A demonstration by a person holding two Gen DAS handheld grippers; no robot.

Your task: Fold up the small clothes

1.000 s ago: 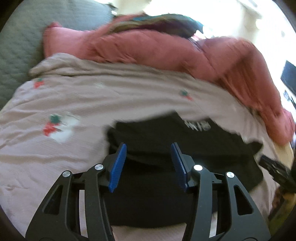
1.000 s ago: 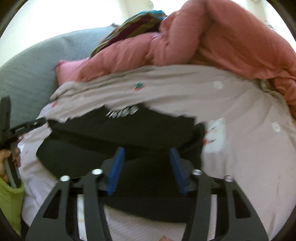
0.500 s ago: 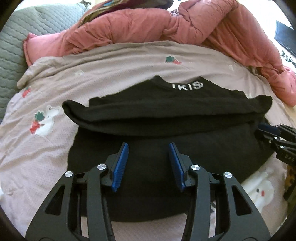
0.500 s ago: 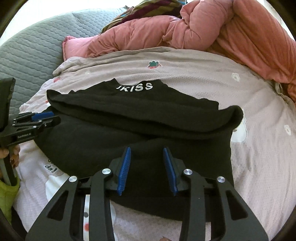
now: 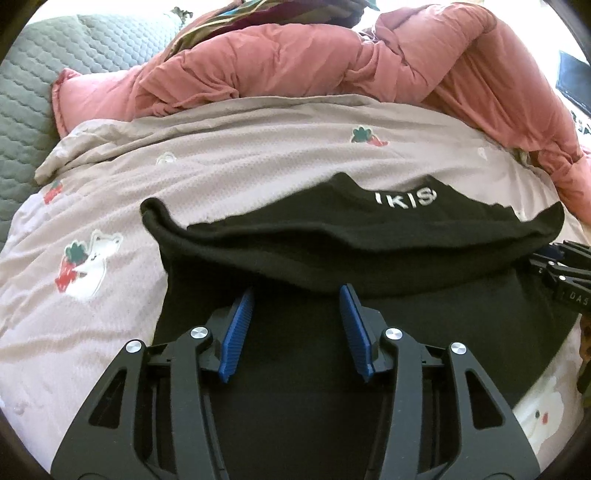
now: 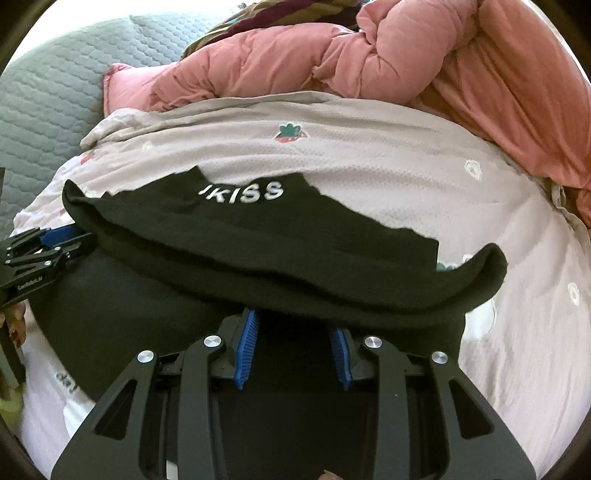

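A black garment (image 5: 369,251) with white lettering (image 6: 242,192) at its collar lies on the printed blanket, its near part folded back into a thick rolled edge across the middle. My left gripper (image 5: 295,291) hovers over the near left part of the cloth. Its jaws are opening slightly, and nothing is between the blue pads (image 5: 236,328). My right gripper (image 6: 291,317) is open over the near right part, its fingertips tucked under the rolled edge. Each gripper shows in the other view: the right (image 5: 569,266), the left (image 6: 48,243).
A beige blanket (image 5: 258,147) with strawberry and bear prints covers the bed. A bunched pink duvet (image 5: 295,62) runs along the back and right. A grey quilted cushion (image 5: 29,110) lies at the far left, and a striped cloth (image 6: 295,11) lies behind the duvet.
Both grippers have come lower and closer to the black garment. The right gripper's fingertips now sit under the rolled edge, and its jaws stand a little narrower.
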